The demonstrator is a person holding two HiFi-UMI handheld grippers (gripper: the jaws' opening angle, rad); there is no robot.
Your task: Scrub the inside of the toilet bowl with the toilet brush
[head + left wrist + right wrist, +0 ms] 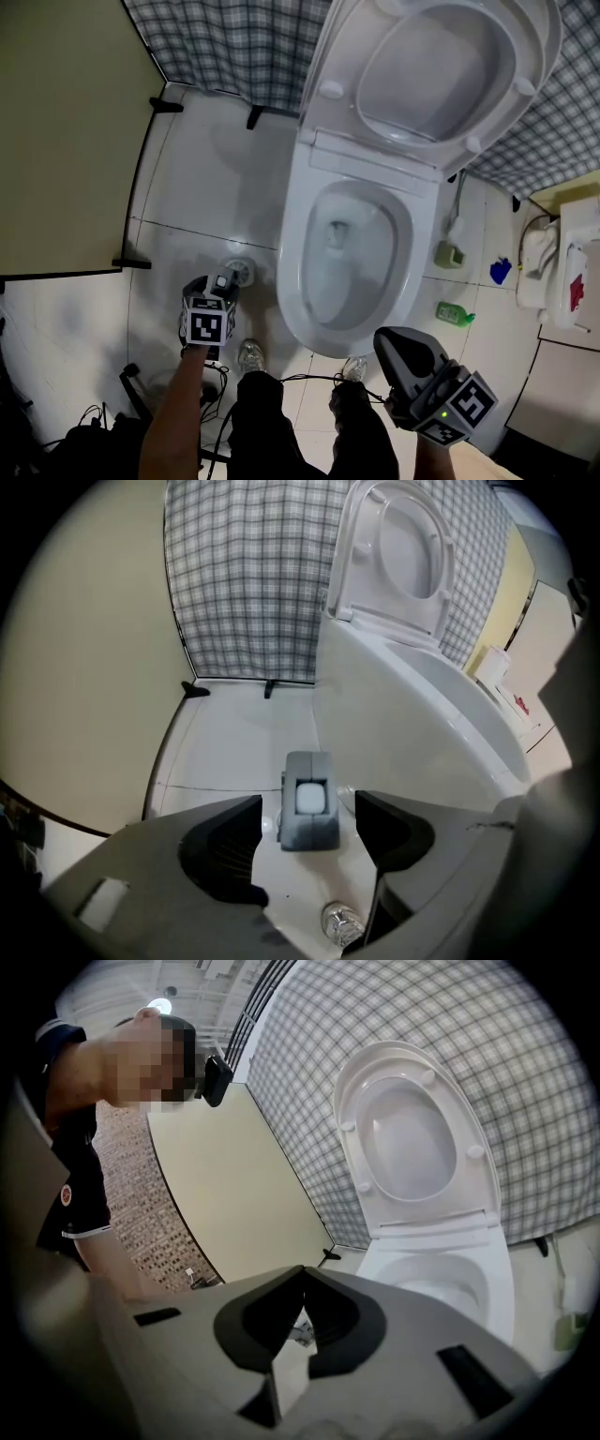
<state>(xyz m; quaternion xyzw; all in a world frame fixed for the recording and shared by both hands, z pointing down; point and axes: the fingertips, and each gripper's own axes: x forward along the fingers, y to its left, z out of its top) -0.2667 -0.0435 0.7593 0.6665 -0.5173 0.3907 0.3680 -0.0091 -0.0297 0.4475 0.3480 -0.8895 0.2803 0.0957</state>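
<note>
Head view, stall floor of white tiles (pixel 187 187). Toilet (pixel 298 281) at centre, seat and lid (pixel 441 66) both raised against the checked wall (pixel 234 42); bowl open, a little water at the bottom.

Task's thing: what looks to be the toilet brush (pixel 450 251), a thin white handle standing in a green holder, on the floor just right of the bowl, near the wall. View there is small and soft. No claw touches it.

Left claw (pixel 309 803): wide apart, pads bare, tilted steeply down over the floor left of the bowl. In line with the gap, beyond the tips, a small grey block (pixel 307 834) with a white square face; pads clear of it. Round floor drain (pixel 240 272) just beside it.

Right claw (pixel 300 1279): tips together, nothing pinched; held near the bowl's near right edge, well apart from the brush.

Other items right of the bowl: green bottle (pixel 455 314) lying on the floor, blue object (pixel 501 271) farther right. Person's shoes (pixel 249 354) at the near rim. Beige partition (pixel 66 141) at left; right gripper view shows a second person (pixel 70 1176) in a dark top beside it.
</note>
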